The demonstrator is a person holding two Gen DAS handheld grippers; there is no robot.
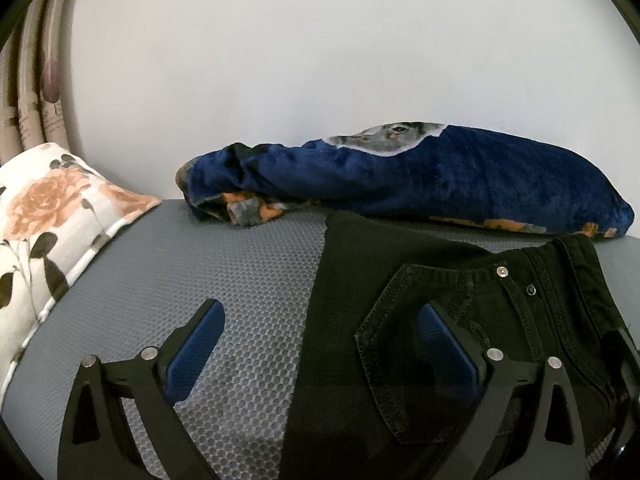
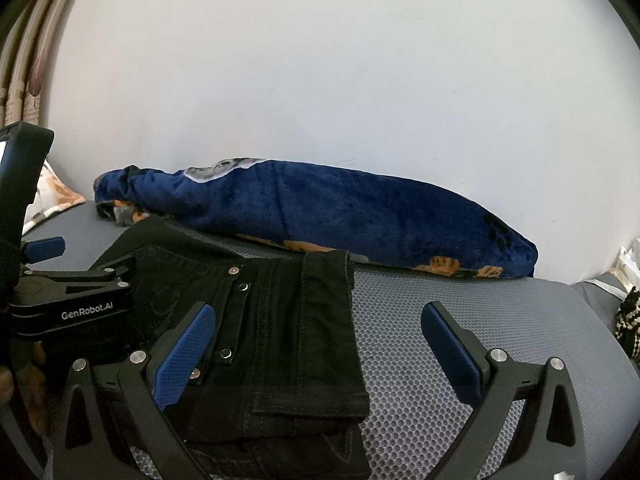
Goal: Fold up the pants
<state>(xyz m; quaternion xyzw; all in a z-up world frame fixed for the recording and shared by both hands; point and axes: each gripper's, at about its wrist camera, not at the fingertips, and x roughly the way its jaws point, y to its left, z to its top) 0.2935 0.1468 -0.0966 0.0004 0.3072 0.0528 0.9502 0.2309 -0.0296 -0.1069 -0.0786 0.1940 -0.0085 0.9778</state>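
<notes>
Blue-padded fingers (image 1: 196,344) of the left gripper (image 1: 320,344) stand wide apart at the 6 o'clock edge of the left wrist view, holding nothing. Its left finger sits over the bare grey mesh surface (image 1: 248,288); its right finger sits over the black pants (image 1: 420,280), above a stitched back pocket. Whether either pad touches the cloth cannot be told.

Right gripper (image 2: 320,344) is likewise spread wide and empty. In the right wrist view its left finger overlaps the pants near a row of metal rivets (image 2: 227,354), and its right finger is over bare mesh at 4 o'clock.

Pants lie folded into a compact stack on the mesh, filling the 5 o'clock sector of the left view and running from 6 to 9 o'clock in the right view. A leg end with its stitched hem (image 2: 328,264) is laid across the top of the stack, pointing towards 12 o'clock. Layered edges show at the near end of the stack.

At 9 o'clock in the right view the left gripper's body appears, marked "GenRobot.AI", with part of a hand (image 2: 16,392) at the frame edge.

Beyond the pants, at 12 to 2 o'clock, a rolled dark-blue blanket (image 1: 440,176) with orange and grey print lies against a plain white wall (image 1: 320,60); the pants' far edge is just beside it. A floral pillow (image 1: 52,216) rests at 9 o'clock in the left view, with curtain folds (image 1: 36,80) at 10 o'clock.
</notes>
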